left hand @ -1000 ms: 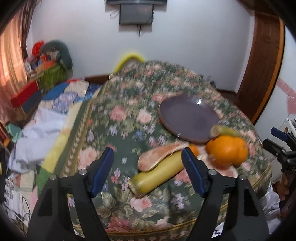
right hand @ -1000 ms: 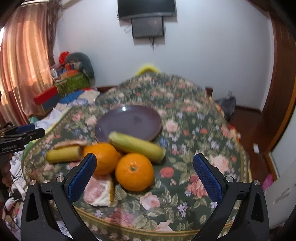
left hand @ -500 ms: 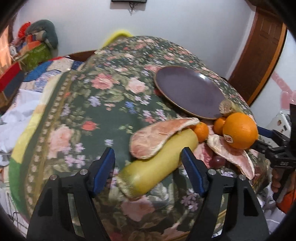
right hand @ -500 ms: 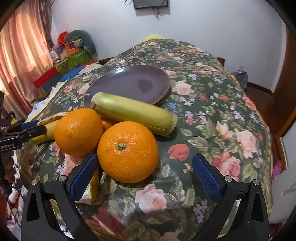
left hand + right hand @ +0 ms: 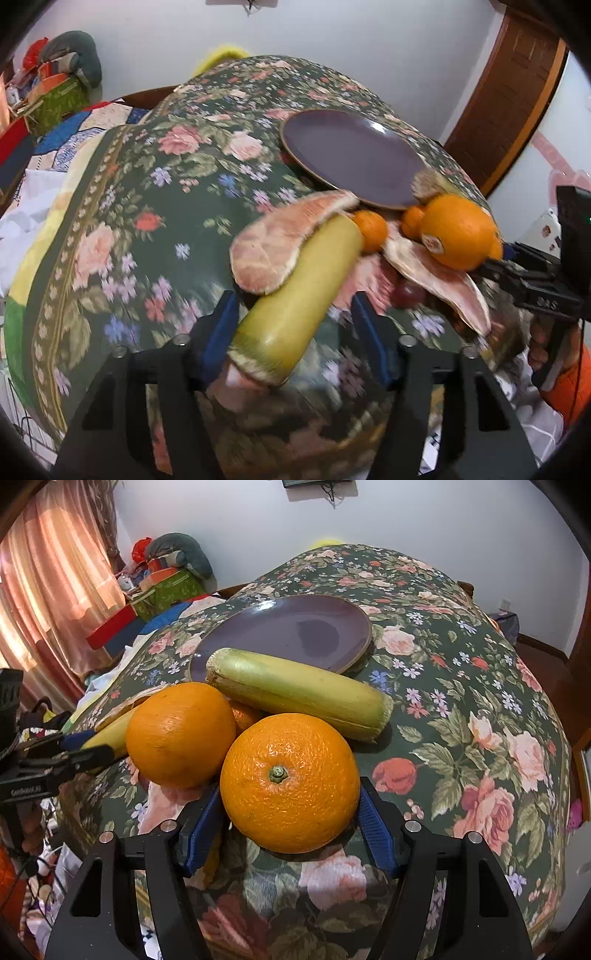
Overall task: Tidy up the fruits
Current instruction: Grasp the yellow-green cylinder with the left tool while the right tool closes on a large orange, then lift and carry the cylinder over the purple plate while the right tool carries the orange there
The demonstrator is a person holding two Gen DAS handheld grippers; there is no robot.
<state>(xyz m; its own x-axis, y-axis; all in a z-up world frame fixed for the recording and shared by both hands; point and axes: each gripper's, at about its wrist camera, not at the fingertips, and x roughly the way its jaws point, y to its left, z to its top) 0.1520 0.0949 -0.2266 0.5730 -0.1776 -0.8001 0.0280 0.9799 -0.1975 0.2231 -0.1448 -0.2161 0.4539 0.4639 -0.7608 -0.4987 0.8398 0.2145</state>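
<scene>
On the floral woven bedspread (image 5: 480, 686), the right hand-held gripper (image 5: 290, 823) has just closed its ribbed blue pads onto a dimpled round orange (image 5: 290, 781), while the left hand-held gripper (image 5: 295, 326), jaws just narrowing, straddles a smooth yellow-green cylindrical fruit (image 5: 299, 291) near the glossy purple plate (image 5: 351, 155)

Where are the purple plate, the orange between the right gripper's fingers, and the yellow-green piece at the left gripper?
purple plate (image 5: 258, 635): right wrist view, bare middle.
orange (image 5: 290, 782): right wrist view, around its stem end.
yellow-green piece (image 5: 299, 295): left wrist view, mid-length of its skin.
</scene>
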